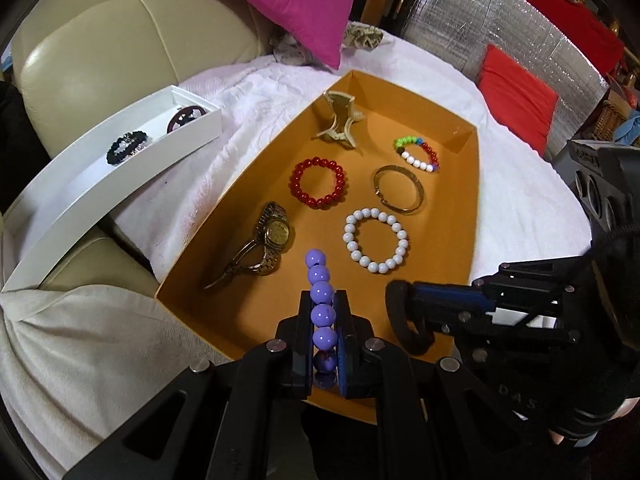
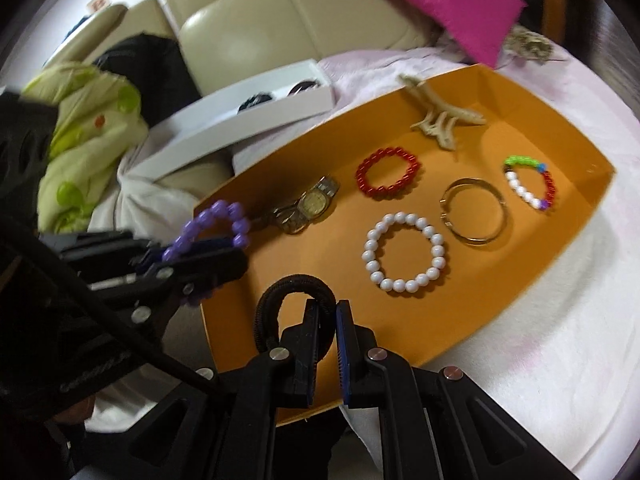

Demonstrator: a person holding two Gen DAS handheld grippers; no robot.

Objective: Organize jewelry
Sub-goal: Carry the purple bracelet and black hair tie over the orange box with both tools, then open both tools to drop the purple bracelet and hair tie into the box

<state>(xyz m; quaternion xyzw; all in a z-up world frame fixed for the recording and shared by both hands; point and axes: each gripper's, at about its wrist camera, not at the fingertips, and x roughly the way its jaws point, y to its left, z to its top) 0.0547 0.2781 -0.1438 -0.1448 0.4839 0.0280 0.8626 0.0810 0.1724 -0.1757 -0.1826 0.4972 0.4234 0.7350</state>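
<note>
My left gripper (image 1: 323, 304) is shut on a purple bead bracelet (image 1: 320, 280) and holds it over the near end of the orange tray (image 1: 460, 216). My right gripper (image 2: 328, 308) is shut on a black hair tie (image 2: 280, 292), also over the tray's near end; it shows in the left wrist view (image 1: 404, 320). In the tray lie a watch (image 1: 268, 240), a red bead bracelet (image 1: 318, 182), a white bead bracelet (image 1: 376, 240), a metal bangle (image 1: 400, 188), a multicoloured bead bracelet (image 1: 418, 152) and a beige hair claw (image 1: 340, 120).
A long white box (image 1: 132, 152) at the left holds a black bead bracelet (image 1: 128, 146) and a dark round item (image 1: 186, 116). A white cloth (image 1: 248, 92) covers the surface. A pink cushion (image 1: 272, 0) and a beige sofa (image 1: 100, 40) lie behind.
</note>
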